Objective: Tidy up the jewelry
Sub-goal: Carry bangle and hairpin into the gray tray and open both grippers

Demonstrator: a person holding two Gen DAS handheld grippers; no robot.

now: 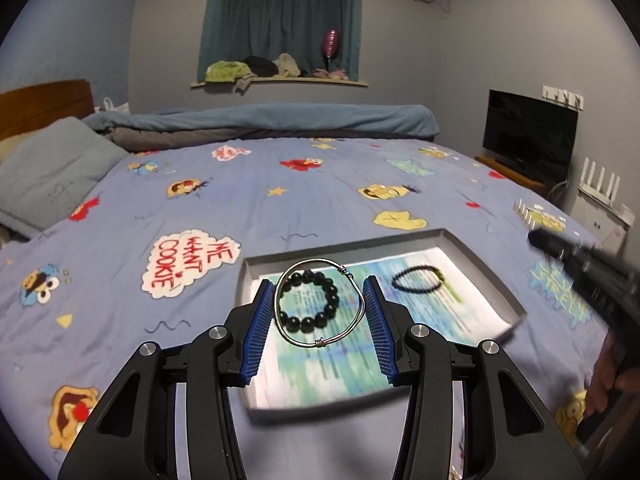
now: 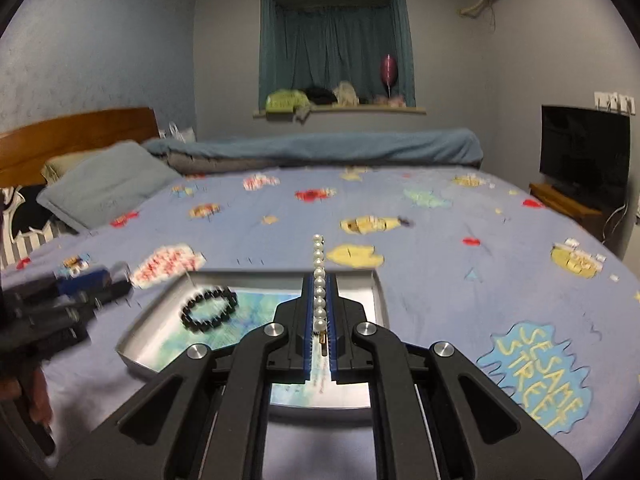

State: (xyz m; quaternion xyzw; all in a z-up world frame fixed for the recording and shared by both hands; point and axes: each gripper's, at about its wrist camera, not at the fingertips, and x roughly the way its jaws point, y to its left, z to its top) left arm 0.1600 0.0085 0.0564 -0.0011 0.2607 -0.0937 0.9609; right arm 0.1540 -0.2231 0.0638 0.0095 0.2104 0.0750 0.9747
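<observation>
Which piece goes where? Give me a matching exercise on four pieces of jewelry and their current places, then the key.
Pieces
1. silver wire bangle
2. pearl strand
3. black bead bracelet
4. thin dark bracelet

Places
A. clamped in the right tongs
B. lying in the left part of the grey tray, left wrist view
C. spanning the left tongs, touching both pads
D. lying in the right part of the tray, left wrist view

Pairs: 1-C, 2-A, 3-B, 4-D
</observation>
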